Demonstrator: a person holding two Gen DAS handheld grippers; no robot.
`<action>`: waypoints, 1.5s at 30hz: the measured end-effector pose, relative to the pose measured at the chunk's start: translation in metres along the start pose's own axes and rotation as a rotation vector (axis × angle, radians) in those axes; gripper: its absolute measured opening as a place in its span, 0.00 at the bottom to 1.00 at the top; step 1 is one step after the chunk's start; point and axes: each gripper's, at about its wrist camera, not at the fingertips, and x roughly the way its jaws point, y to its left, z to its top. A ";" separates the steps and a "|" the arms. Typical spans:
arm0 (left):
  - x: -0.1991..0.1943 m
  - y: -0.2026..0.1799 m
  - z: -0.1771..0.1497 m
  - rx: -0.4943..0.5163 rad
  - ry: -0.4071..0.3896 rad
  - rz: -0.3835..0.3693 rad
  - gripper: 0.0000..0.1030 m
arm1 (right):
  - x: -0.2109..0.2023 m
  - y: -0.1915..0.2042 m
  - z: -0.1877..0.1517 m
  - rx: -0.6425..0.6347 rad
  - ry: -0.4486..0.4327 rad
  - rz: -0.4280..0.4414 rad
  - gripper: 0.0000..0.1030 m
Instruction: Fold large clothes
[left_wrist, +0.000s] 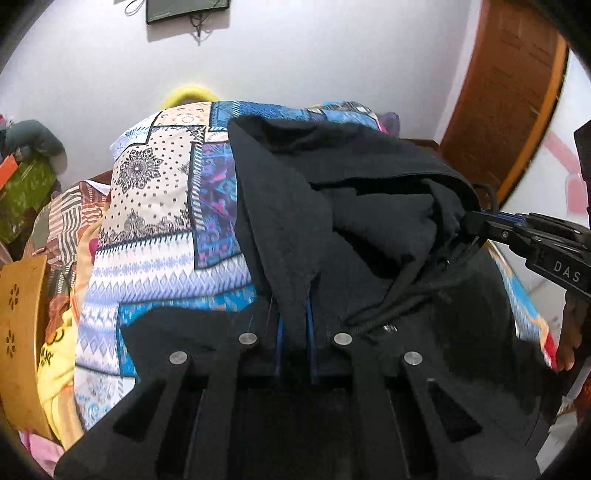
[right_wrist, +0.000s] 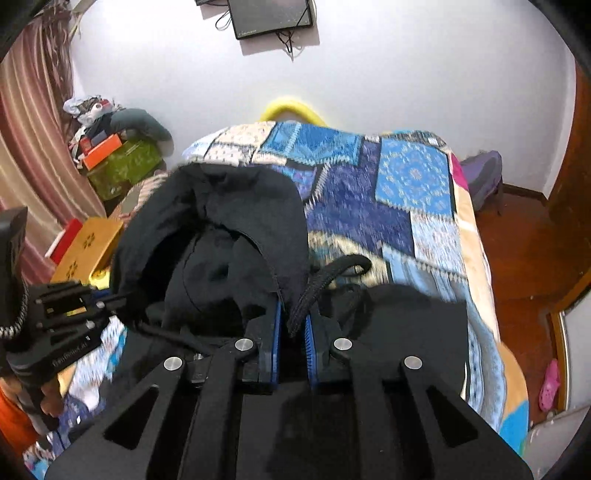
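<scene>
Here the black hoodie (left_wrist: 369, 192) lies bunched on the bed's patchwork bedspread (left_wrist: 155, 229), its hood (right_wrist: 221, 206) raised and open toward the cameras. The left tool (left_wrist: 293, 321) is closed on a fold of the hood's edge, its blue pads tight against the cloth. The right tool (right_wrist: 293, 332) stands narrowly parted, with the hoodie's thick drawstring (right_wrist: 314, 288) running up between its pads; the cord looks pinched there, though the black fabric crowding the gap makes the grip hard to confirm.

Bare bedspread spreads wide on the right-wrist view's far and right sides, up to the bed's edge and the wooden floor (right_wrist: 524, 251) beyond. On the other side, a wooden stool (left_wrist: 18, 332) and a green box (right_wrist: 122, 166) sit close by the bed.

The hoodie's body and sleeves are hidden under both tool frames, and the black cloth swallows most fold lines. Parts of the bedspread are motion-blurred.

Both tools point forward over the bed toward the white wall (left_wrist: 295, 66), side by side, each entering the other's view from the side. Fingers of the person's left hand (right_wrist: 50, 404) curl round that tool's handle.
</scene>
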 end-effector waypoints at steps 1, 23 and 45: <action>-0.002 -0.003 -0.006 0.010 0.006 0.003 0.09 | -0.001 -0.001 -0.008 0.000 0.009 0.000 0.10; -0.017 -0.013 -0.087 0.036 0.080 0.050 0.16 | -0.008 -0.006 -0.082 0.019 0.146 0.004 0.12; 0.016 0.009 0.020 0.003 -0.062 0.008 0.51 | 0.028 -0.031 -0.003 0.098 0.074 0.099 0.57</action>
